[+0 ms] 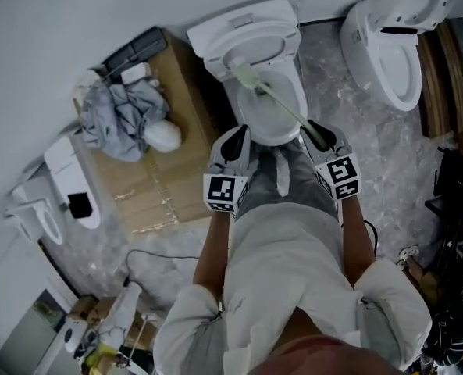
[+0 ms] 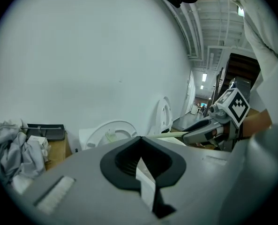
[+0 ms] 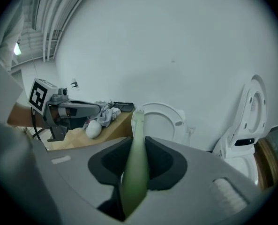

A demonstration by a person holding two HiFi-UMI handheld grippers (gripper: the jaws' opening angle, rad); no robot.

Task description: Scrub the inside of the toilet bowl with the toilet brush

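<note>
Right gripper (image 3: 139, 140) clamping toilet brush (image 3: 135, 165), left gripper (image 2: 139, 140) seemingly closed

Head view steeply down over toilet (image 1: 286, 53); gripper views low, close, facing wall (image 2: 82, 55), both sharing toilet

The toilet (image 1: 297, 92) stands lid up, its bowl open from above. The brush (image 1: 282, 104) slants across the opening from the front right rim toward the back left, leaving the bowl's front left free. The left gripper (image 1: 233, 143) and right gripper (image 1: 318, 135) crowd the front rim. A box (image 1: 161, 186) heaped with clothes (image 1: 122, 116) closes off the left side. To the right, bare floor (image 1: 325, 69) runs to a second toilet (image 1: 391, 49).
</note>
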